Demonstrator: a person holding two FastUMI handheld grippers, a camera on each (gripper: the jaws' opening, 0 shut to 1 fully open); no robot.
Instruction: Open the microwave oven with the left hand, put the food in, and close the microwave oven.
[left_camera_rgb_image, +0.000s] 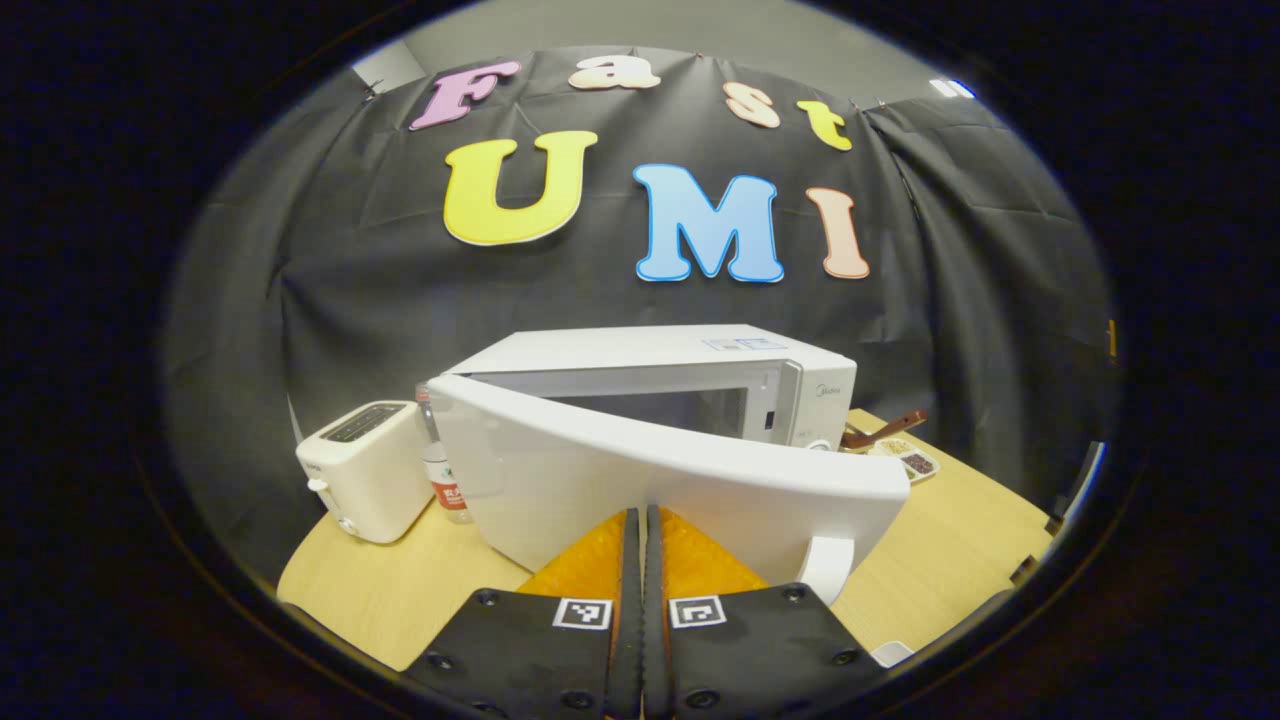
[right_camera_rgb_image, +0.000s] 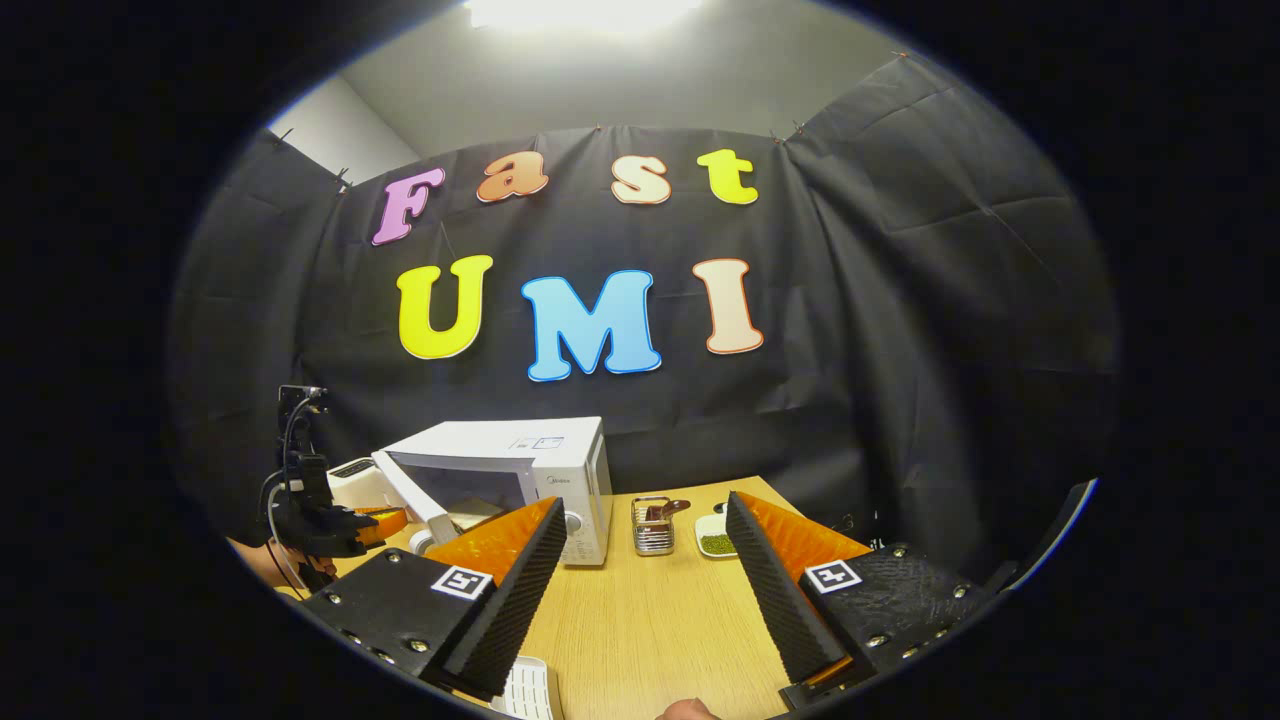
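My left gripper (left_camera_rgb_image: 640, 560), fingers clenched with nothing between, sits right against the half-open door (left_camera_rgb_image: 660, 480), hinge to its left, so it's the nearer hand; right gripper (right_camera_rgb_image: 640, 590) hangs released, well back over the worktop (right_camera_rgb_image: 650, 620).

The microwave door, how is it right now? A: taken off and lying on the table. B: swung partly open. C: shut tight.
B: in the left gripper view the microwave door stands swung out from the microwave oven, with the dark inside showing behind it.
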